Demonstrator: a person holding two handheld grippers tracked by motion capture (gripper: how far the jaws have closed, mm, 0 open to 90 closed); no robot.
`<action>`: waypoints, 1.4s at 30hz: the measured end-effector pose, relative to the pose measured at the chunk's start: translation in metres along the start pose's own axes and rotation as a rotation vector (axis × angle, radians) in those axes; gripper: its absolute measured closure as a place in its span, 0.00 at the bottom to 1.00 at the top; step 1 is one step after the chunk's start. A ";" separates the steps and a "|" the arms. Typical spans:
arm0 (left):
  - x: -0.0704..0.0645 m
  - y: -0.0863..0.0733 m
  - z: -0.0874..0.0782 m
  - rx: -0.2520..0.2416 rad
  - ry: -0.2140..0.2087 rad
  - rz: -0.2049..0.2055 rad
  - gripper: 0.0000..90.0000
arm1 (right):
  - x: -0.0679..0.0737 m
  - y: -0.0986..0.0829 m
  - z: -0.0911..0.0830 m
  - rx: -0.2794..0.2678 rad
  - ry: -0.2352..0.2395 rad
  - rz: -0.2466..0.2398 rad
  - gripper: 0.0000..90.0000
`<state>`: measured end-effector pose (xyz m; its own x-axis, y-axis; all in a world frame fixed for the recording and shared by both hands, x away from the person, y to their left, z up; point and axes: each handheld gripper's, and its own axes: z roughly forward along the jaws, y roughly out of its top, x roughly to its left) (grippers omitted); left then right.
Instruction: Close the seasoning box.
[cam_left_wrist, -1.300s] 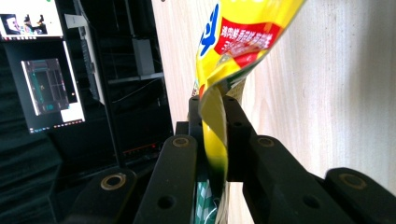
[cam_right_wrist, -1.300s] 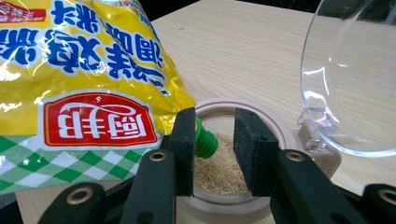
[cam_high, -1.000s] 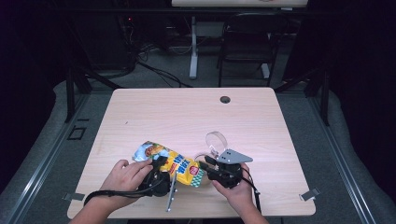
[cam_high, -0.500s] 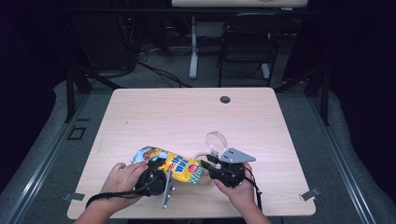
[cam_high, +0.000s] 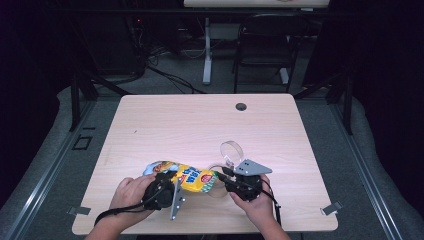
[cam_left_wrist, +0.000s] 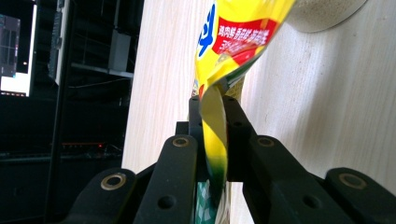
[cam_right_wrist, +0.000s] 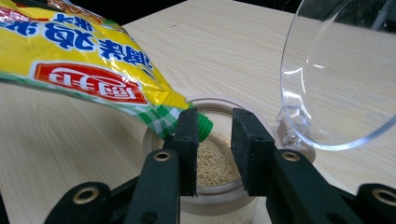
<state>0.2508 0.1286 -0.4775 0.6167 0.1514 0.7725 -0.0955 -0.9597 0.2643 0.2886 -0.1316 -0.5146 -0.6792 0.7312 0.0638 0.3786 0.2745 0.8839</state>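
Yellow plastic seasoning pouch with green-checked neck (cam_right_wrist: 88, 70): the only printed item.
- Right gripper view: large blue Chinese characters on the yellow face, seen upside down, not legible with certainty. Below them, a red banner with white Chinese characters, also inverted and unreadable.
- Left gripper view: same pouch (cam_left_wrist: 233, 37), with a red panel of small white Chinese characters and part of a blue character; too blurred to read.
- High view: pouch print (cam_high: 192, 177) too small to read.

jar (cam_high: 218, 187) on wooden table (cam_high: 200, 130)
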 end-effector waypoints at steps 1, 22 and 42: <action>0.000 -0.001 0.000 -0.004 -0.003 -0.009 0.95 | 0.000 0.000 0.000 0.005 0.000 -0.003 0.80; -0.002 -0.011 0.008 -0.050 -0.053 -0.145 0.95 | 0.000 -0.003 0.004 0.028 0.026 -0.010 0.81; -0.002 -0.018 0.013 -0.091 -0.064 -0.194 0.95 | 0.002 -0.002 0.011 0.028 0.054 0.005 0.75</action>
<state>0.2609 0.1428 -0.4915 0.6787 0.3131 0.6643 -0.0386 -0.8881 0.4581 0.2932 -0.1236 -0.5219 -0.7098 0.6981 0.0936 0.3988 0.2887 0.8704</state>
